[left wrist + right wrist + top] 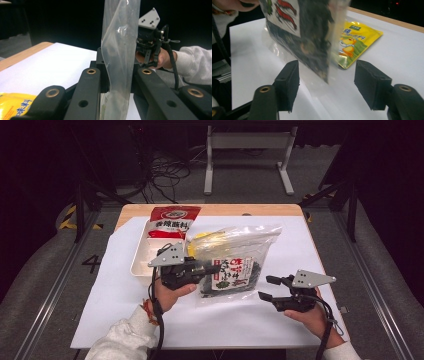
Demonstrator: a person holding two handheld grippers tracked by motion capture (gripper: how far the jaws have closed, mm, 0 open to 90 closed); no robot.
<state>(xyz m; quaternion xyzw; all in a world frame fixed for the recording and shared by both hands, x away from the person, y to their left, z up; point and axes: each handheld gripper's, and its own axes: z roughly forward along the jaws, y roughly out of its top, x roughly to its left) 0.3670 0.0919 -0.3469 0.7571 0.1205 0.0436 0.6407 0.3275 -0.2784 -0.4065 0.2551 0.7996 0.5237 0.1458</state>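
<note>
Apparently a handover: the left gripper [212, 268] was clamped on the edge of the clear bag [235, 257], w/ dark and yellow packets inside, lifting it off the white sheet [120, 290] mid-table. The right gripper [327, 85] stood w/ jaws apart, bag corner between but unpressed. Next probably calls for re-gripping lower, w/o tearing film.
</note>
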